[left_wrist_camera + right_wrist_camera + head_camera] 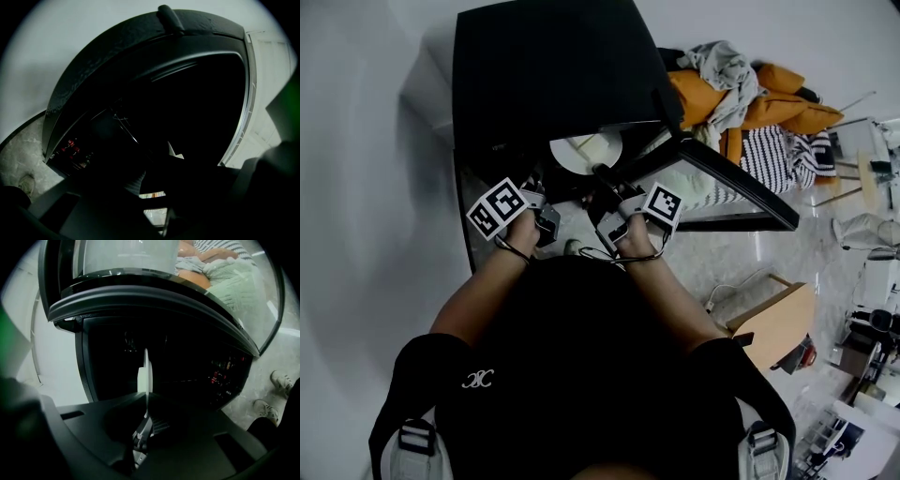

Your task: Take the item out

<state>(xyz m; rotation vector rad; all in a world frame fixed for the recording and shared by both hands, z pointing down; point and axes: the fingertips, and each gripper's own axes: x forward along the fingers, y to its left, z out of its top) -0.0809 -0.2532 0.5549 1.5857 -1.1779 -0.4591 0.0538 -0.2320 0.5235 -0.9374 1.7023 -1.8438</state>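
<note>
- My right gripper (144, 420) is closed to a thin gap on the rim of the white plate (146, 373), which I see edge-on between its jaws.
- In the head view the plate lies in the mouth of the black oven (553, 75), beside its door (741, 183), which is swung open to the right.
- My left gripper (539, 197) reaches into the oven's dark opening just left of the plate. Its own view is too dark for me to tell how far its jaws are apart.
- My left hand (520, 230) and right hand (633, 234) sit close together, with both forearms stretched forward towards the oven.
</note>
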